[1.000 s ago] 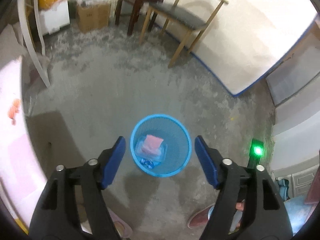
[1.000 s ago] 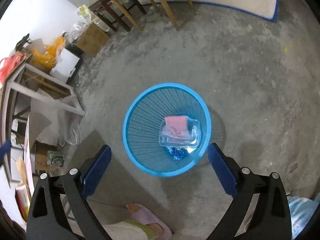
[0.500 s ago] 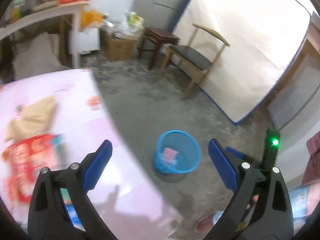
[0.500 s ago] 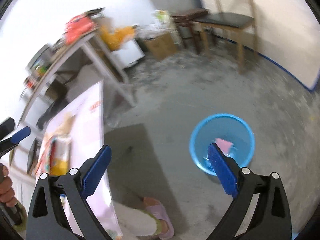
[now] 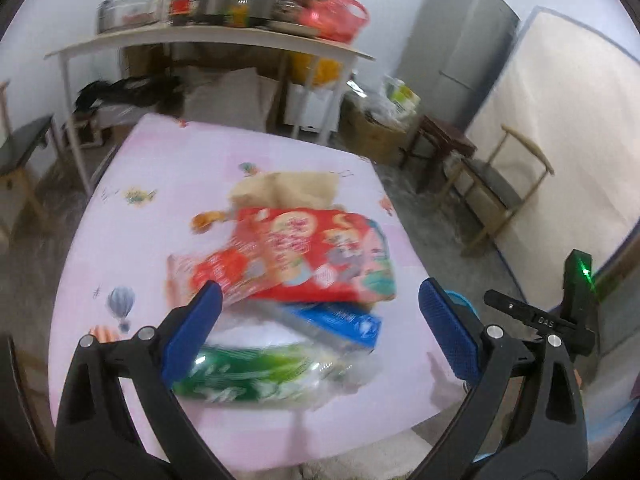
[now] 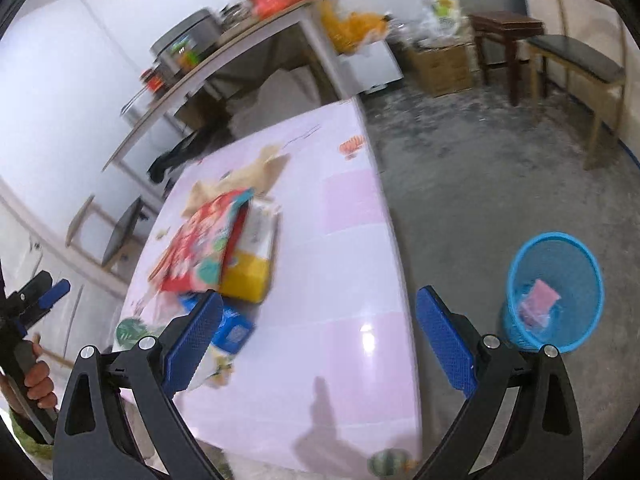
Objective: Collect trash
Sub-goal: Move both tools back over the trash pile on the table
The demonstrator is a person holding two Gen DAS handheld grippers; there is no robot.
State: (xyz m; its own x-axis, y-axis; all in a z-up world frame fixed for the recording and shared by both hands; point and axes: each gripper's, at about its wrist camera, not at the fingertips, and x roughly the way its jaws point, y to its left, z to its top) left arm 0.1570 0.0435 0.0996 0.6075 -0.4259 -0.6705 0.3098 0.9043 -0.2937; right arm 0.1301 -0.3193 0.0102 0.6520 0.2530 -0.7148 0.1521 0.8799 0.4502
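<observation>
A heap of trash lies on the pink table (image 5: 168,184): a red snack bag (image 5: 304,256), a blue packet (image 5: 340,320), a green wrapper (image 5: 248,376) and brown paper (image 5: 288,188). My left gripper (image 5: 320,328) hangs open above the near side of the heap, nothing between its jaws. My right gripper (image 6: 316,336) is open too, over the bare table (image 6: 352,216), right of the red bag (image 6: 204,248), a yellow box (image 6: 252,268) and the blue packet (image 6: 232,328). The blue mesh bin (image 6: 560,256) stands on the floor at the right, holding a pink piece (image 6: 540,294).
A long white shelf table (image 5: 200,40) with pots and a red bag stands behind. A wooden chair (image 5: 496,188), a dark stool (image 5: 444,140), cardboard boxes (image 6: 440,60) and a propped mattress (image 5: 560,132) line the right. A person's hand (image 6: 38,384) holds the left gripper's handle.
Both views have swung up and away from the blue bin on the floor to the pink table with its trash heap. The left jaws have opened wider. Both grippers stay empty.
</observation>
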